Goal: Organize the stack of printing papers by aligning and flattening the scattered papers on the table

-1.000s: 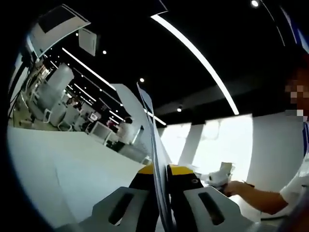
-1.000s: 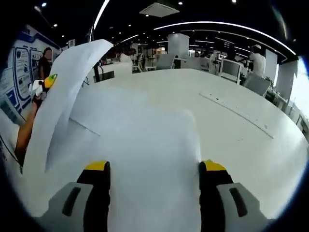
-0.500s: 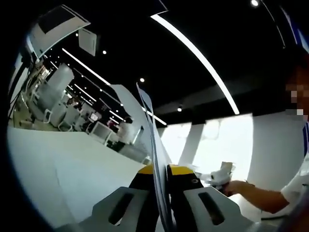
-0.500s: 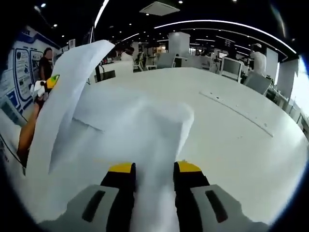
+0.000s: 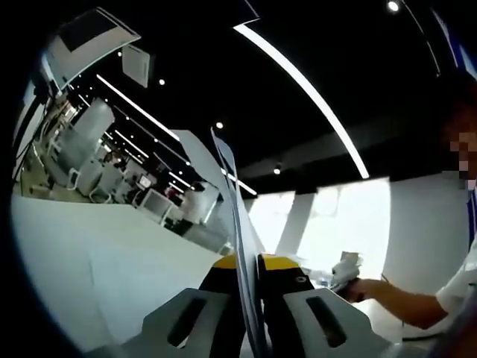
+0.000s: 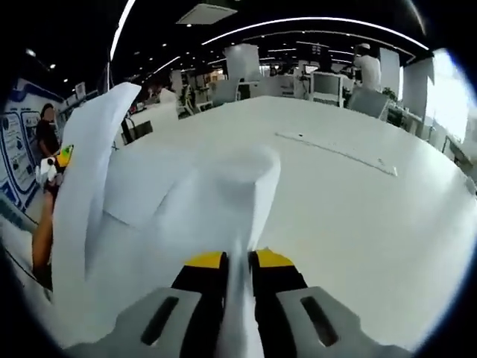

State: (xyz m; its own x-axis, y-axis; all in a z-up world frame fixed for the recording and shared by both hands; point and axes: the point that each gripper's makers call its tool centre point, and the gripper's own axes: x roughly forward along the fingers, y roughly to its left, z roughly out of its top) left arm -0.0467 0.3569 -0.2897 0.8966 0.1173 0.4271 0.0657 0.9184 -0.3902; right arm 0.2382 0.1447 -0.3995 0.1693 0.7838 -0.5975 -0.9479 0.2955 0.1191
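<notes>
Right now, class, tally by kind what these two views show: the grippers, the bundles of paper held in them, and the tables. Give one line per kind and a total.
Grippers: 2, the left gripper and the right gripper, each shut on paper.
Paper bundles: 2, the upright sheets and the buckled sheets.
Tables: 1, the white table.
Total: 5.

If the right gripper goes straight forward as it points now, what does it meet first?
The right gripper is already shut on the paper, which bulges ahead of it. Beyond that is probably bare white table; depth is unclear.
</notes>
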